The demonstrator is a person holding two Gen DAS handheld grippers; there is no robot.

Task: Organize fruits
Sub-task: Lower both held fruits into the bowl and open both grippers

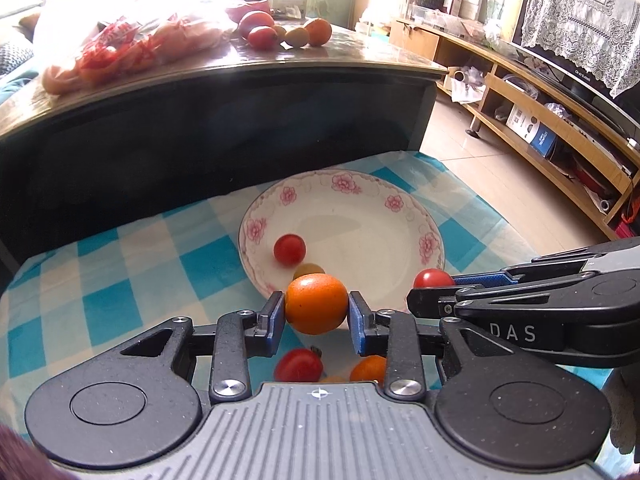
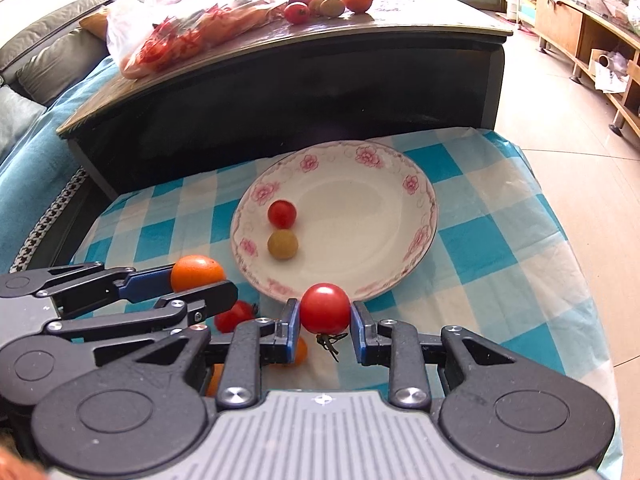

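Observation:
My left gripper (image 1: 316, 307) is shut on an orange (image 1: 317, 303) and holds it at the near rim of a white plate with pink flowers (image 1: 400, 236). My right gripper (image 2: 325, 316) is shut on a red cherry tomato (image 2: 325, 308), just short of the plate's near rim (image 2: 384, 292). On the plate lie a red cherry tomato (image 2: 282, 213) and a yellow-green round fruit (image 2: 283, 244). A loose red tomato (image 1: 299, 365) and a small orange (image 1: 369, 368) lie on the cloth under the left gripper.
The plate sits on a blue and white checked cloth (image 2: 500, 240). Behind it stands a dark coffee table (image 2: 280, 92) with more fruit (image 2: 332, 0) and a plastic bag (image 2: 192, 28). A sofa (image 2: 44, 68) is at left, wooden shelves (image 1: 552, 120) at right.

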